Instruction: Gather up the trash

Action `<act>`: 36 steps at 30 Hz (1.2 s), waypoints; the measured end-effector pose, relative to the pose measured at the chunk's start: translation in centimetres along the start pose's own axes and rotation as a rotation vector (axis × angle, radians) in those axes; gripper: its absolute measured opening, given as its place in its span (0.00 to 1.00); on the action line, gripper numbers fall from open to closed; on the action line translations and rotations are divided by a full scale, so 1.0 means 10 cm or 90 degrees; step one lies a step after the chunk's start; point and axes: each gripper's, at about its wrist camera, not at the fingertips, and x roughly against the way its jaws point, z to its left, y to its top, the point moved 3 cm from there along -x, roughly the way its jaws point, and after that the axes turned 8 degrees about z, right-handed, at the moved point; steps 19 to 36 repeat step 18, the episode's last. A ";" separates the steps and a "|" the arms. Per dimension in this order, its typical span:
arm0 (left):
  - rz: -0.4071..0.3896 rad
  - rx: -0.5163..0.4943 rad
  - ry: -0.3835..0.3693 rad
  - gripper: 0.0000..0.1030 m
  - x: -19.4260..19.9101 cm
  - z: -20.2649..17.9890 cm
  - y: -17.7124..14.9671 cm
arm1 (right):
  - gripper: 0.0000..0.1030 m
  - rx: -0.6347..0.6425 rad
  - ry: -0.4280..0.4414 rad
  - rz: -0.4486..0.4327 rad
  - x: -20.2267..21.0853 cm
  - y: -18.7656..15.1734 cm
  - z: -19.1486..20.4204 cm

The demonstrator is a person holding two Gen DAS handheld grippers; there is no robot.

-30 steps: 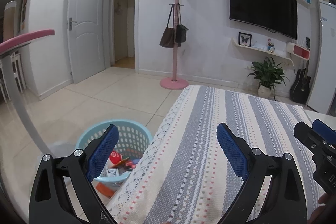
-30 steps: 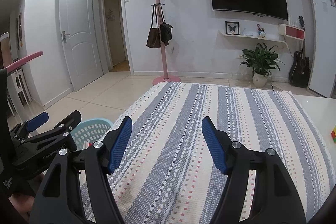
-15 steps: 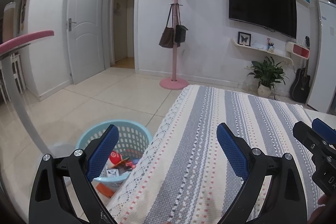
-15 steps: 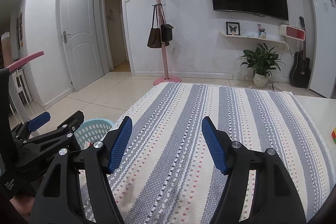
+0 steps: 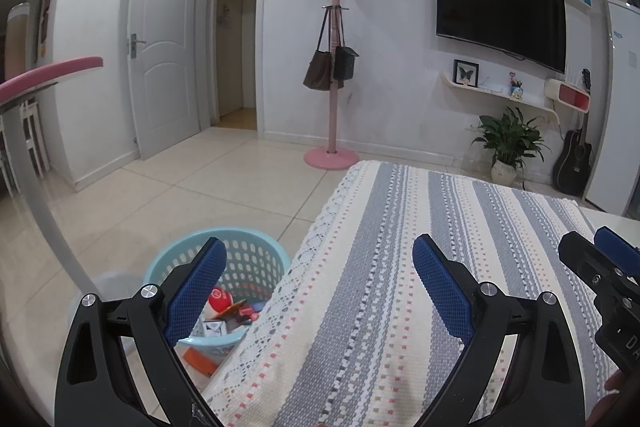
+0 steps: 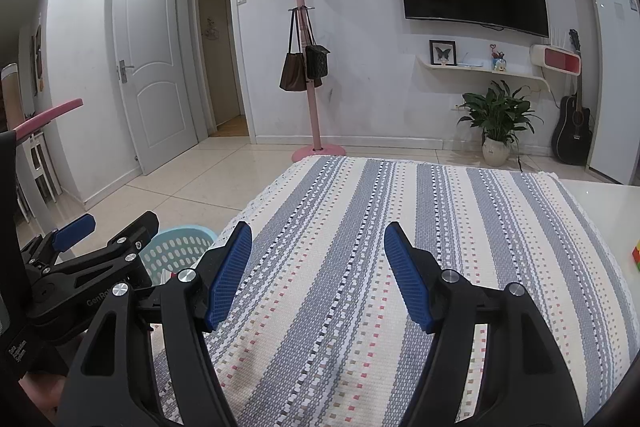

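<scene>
Holding both tools level over the striped cloth [image 6: 360, 267], we grip nothing: the left tool [image 5: 316, 287] has its blue pads spread wide, and the right tool [image 6: 318, 275] is spread just as wide, with only fabric between the fingers. The light blue basket [image 5: 256, 255] stands on the floor just beside the left edge of the surface, below the left tool. Inside it we see collected trash [image 5: 228, 311]: a red-and-white round piece, small cartons and wrappers. An orange item [image 5: 200, 359] lies low beside the basket's near wall; we cannot tell whether it is in or out. On the cloth we find no litter in either view. A small colored block [image 6: 636, 255] sits at the far right edge. We judge the collecting nearly or fully done, pending that orange piece.
</scene>
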 end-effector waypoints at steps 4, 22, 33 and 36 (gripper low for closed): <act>0.001 -0.001 0.005 0.89 0.01 -0.01 0.00 | 0.63 0.000 0.000 0.000 0.00 0.00 0.00; 0.016 0.012 0.005 0.89 -0.02 0.04 -0.01 | 0.63 -0.003 -0.003 -0.001 0.00 -0.01 -0.01; 0.016 0.012 0.005 0.89 -0.02 0.04 -0.01 | 0.63 -0.003 -0.003 -0.001 0.00 -0.01 -0.01; 0.016 0.012 0.005 0.89 -0.02 0.04 -0.01 | 0.63 -0.003 -0.003 -0.001 0.00 -0.01 -0.01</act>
